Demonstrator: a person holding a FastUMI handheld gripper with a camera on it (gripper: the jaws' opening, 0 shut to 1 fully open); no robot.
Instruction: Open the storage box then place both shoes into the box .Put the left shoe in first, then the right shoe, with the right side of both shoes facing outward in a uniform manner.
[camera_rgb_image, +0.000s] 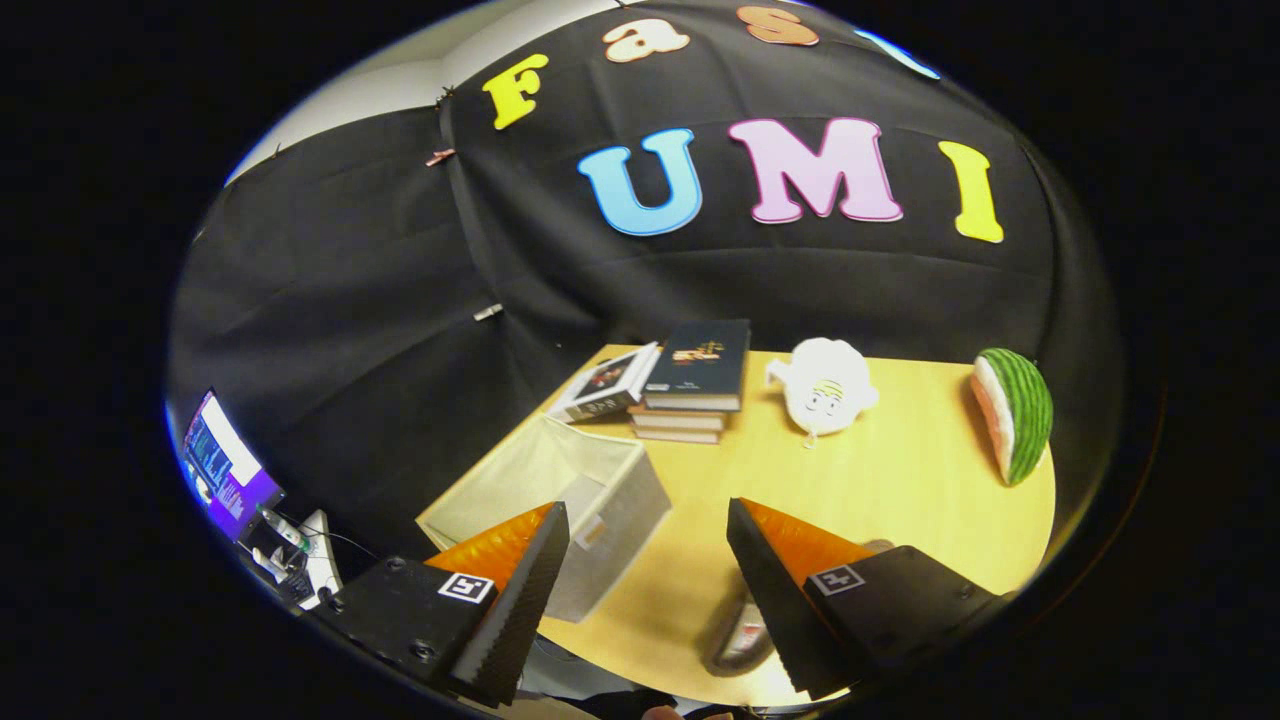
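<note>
Tongs (648, 590) spread wide — empty — above table (900, 480), storage box (560, 480).

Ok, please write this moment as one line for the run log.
tool: open, holding nothing | storage box: open, nothing seen inside, just ahead | shoe: on table, near tool | stage: no shoe boxed

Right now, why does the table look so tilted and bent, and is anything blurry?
In the gripper view, the fisheye lens bows the table and leans the books and box; the middle is sharp. The shoe beside the open gripper sits low in shadow and looks soft. Lighting is even, with no harsh glare on the wood.
</note>
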